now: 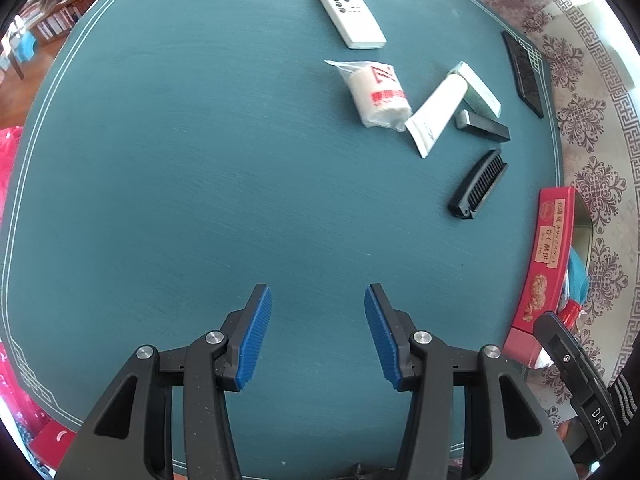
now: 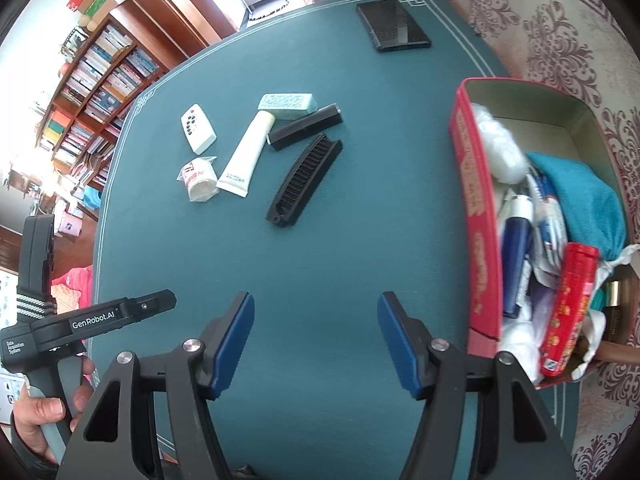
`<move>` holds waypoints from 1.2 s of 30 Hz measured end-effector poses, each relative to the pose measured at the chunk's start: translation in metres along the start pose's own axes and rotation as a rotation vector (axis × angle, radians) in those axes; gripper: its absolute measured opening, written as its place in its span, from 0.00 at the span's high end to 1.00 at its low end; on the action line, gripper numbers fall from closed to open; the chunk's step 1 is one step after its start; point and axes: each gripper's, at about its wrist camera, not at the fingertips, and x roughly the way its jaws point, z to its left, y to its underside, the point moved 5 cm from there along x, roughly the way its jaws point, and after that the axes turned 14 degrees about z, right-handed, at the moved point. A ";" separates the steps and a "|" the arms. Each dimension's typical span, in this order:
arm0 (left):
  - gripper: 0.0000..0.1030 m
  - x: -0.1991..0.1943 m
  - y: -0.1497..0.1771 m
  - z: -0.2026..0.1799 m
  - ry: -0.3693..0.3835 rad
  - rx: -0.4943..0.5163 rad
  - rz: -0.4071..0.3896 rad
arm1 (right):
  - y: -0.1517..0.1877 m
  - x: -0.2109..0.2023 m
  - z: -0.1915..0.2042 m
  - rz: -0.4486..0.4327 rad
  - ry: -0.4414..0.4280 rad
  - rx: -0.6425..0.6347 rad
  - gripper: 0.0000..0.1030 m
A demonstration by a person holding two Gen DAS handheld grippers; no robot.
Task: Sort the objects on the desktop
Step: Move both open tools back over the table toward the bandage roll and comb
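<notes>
On the teal table (image 1: 200,160) lie a white remote (image 1: 349,13), a bagged white roll with red print (image 1: 379,96), a white tube (image 1: 436,116), a pale green box (image 1: 478,89), a black bar (image 1: 484,125) and a black comb (image 1: 478,185). The same items show in the right wrist view: remote (image 2: 198,128), roll (image 2: 200,180), tube (image 2: 246,156), comb (image 2: 304,180). My left gripper (image 1: 318,332) is open and empty above bare table. My right gripper (image 2: 316,340) is open and empty, left of the red box (image 2: 476,216).
The red box holds several items: a red can (image 2: 568,308), a blue tube (image 2: 516,256), a teal cloth (image 2: 580,196). A black phone (image 2: 394,26) lies at the table's far corner. A patterned carpet (image 2: 560,40) surrounds the table. Bookshelves (image 2: 92,92) stand behind.
</notes>
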 end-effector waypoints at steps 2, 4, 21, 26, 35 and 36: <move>0.49 0.000 -0.002 0.004 -0.003 0.001 0.003 | -0.002 0.003 0.003 0.005 -0.002 0.003 0.34; 0.49 0.000 -0.004 0.008 -0.005 0.002 0.007 | -0.004 0.006 0.005 0.010 -0.001 0.008 0.34; 0.49 0.001 -0.033 0.011 -0.029 0.055 0.028 | -0.026 0.028 0.016 0.037 0.028 0.047 0.34; 0.49 -0.002 -0.046 0.005 -0.028 0.073 0.022 | -0.037 0.037 0.021 0.045 0.040 0.047 0.34; 0.49 -0.012 -0.067 -0.006 -0.001 0.080 0.007 | -0.054 0.047 0.022 0.050 0.055 0.083 0.34; 0.49 -0.013 -0.071 -0.008 0.007 0.077 0.008 | -0.056 0.047 0.021 0.049 0.057 0.088 0.34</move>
